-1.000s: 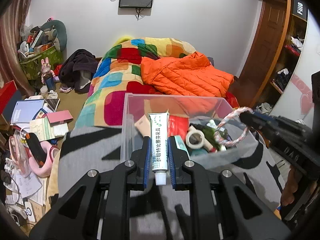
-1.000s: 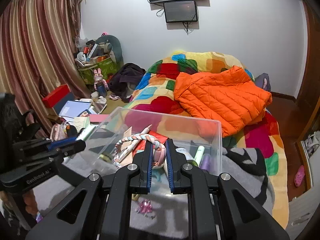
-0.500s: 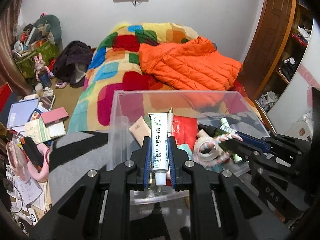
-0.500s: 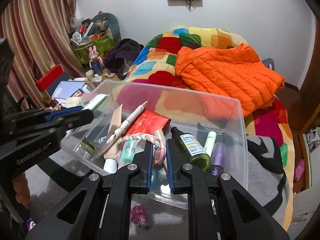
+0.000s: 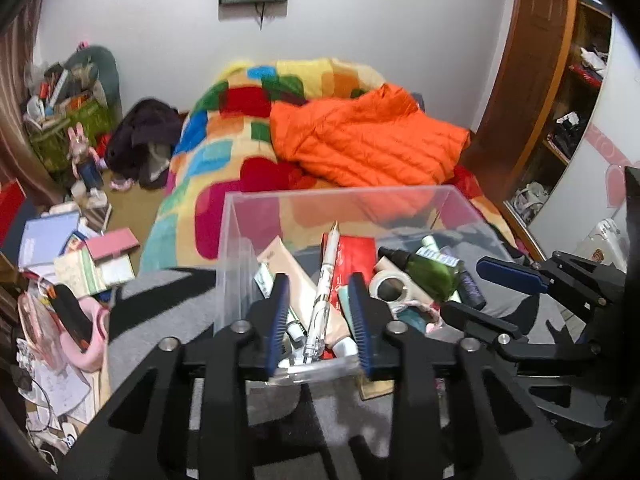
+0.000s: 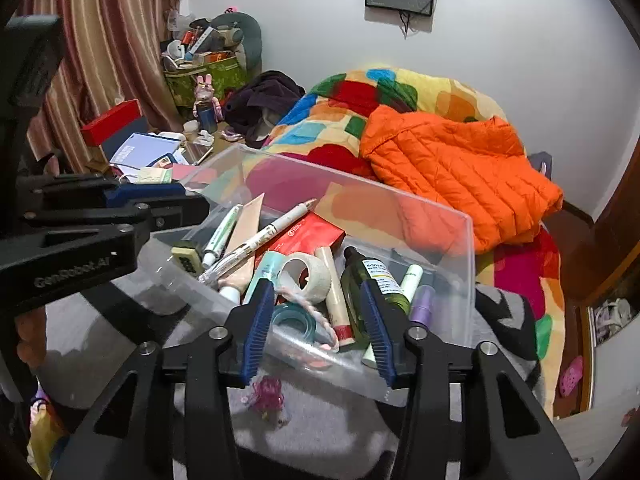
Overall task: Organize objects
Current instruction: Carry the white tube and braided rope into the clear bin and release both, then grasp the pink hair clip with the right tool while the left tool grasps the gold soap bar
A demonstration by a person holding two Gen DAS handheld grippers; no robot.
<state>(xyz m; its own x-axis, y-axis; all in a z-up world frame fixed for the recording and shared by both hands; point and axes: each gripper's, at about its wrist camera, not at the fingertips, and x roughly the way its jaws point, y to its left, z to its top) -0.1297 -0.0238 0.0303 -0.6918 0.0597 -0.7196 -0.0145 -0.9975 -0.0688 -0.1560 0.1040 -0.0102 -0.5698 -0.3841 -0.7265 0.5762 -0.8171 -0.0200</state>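
A clear plastic bin stands on a grey and black blanket. It holds a white tube, a pen, a red box, a tape roll, a green bottle and a pink and white braided rope. My left gripper is open and empty at the bin's near wall. My right gripper is open and empty over the bin, just above the rope.
A bed with a patchwork quilt and an orange jacket lies behind the bin. Books and clutter cover the floor at the left. A small pink trinket lies on the blanket in front of the bin.
My left gripper opened and dropped the white tube into the bin. My right gripper opened and let the braided rope fall into the bin.
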